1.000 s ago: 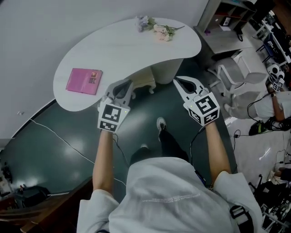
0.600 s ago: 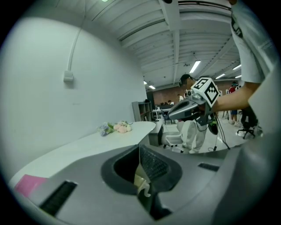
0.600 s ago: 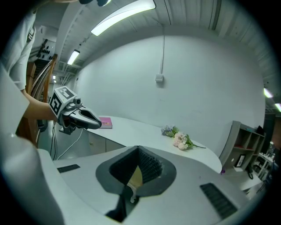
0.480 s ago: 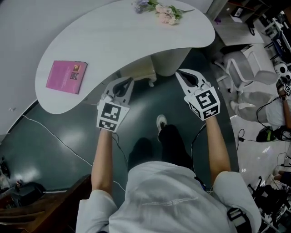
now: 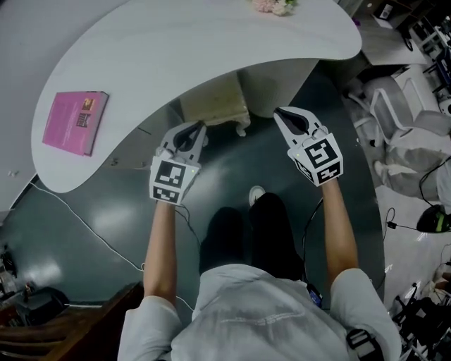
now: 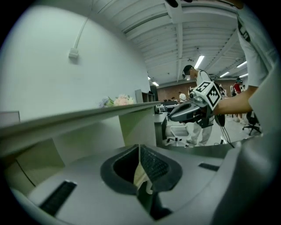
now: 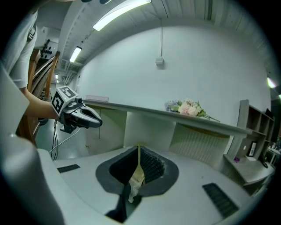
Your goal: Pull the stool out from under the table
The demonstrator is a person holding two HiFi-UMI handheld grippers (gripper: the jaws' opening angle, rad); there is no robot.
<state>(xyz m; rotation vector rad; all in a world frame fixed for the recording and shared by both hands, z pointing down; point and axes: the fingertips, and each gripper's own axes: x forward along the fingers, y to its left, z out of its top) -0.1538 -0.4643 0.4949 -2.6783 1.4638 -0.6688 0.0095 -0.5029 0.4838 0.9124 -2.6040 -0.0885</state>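
Both grippers are out in front of the person, low over the dark floor (image 5: 84, 282). The left gripper (image 5: 200, 128) is clenched tight, jaws pressed together with nothing between them. The right gripper (image 5: 279, 113) is the same: jaws together, empty. And there is the stool (image 5: 215, 106), cream-coloured, tucked partly under the near edge of the white curved table (image 5: 176, 42), with one leg (image 5: 242, 129) poking out. It sits just ahead of the two grippers and between them. The left tip is just beside its near edge, though contact can't be made out, while the right one hangs clear. On the table top, a pink book (image 5: 70, 121) lies at the left end and flowers (image 5: 275, 5) at the far edge.
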